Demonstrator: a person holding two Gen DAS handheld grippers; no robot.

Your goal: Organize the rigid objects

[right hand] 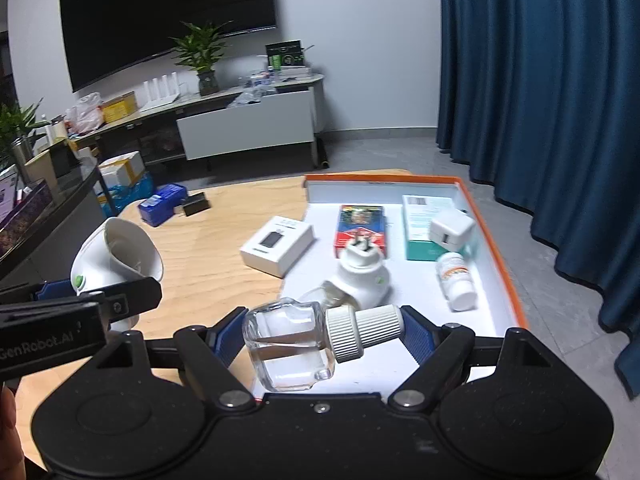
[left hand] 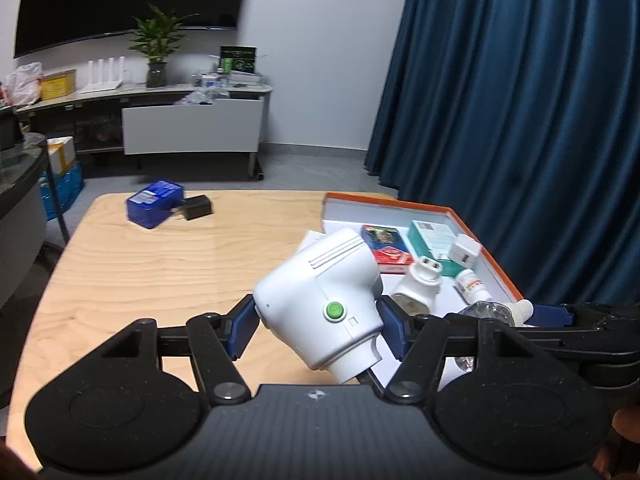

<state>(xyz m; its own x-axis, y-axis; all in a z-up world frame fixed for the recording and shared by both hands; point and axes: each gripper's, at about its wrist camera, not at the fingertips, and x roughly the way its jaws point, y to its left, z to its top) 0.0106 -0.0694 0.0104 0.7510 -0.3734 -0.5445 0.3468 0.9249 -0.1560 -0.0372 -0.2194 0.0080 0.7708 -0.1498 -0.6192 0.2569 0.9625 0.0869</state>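
Now left tool (left hand: 318,326) pinching white device (left hand: 324,304); right tool (right hand: 320,334) pinching glass bottle (right hand: 288,348) above orange-rimmed box (right hand: 496,248).

the tray (right hand: 494,240) sits on the right of the table (right hand: 208,248), holding a card pack (right hand: 362,228), a box (right hand: 420,220) with a charger (right hand: 452,232) on it, a pill bottle (right hand: 456,280) and a plug-in unit (right hand: 362,276). a flat box (right hand: 277,249) lies on the table just left of the tray. at the far left corner, a carton (left hand: 154,202) lies with an adapter (left hand: 195,207) touching its right side.
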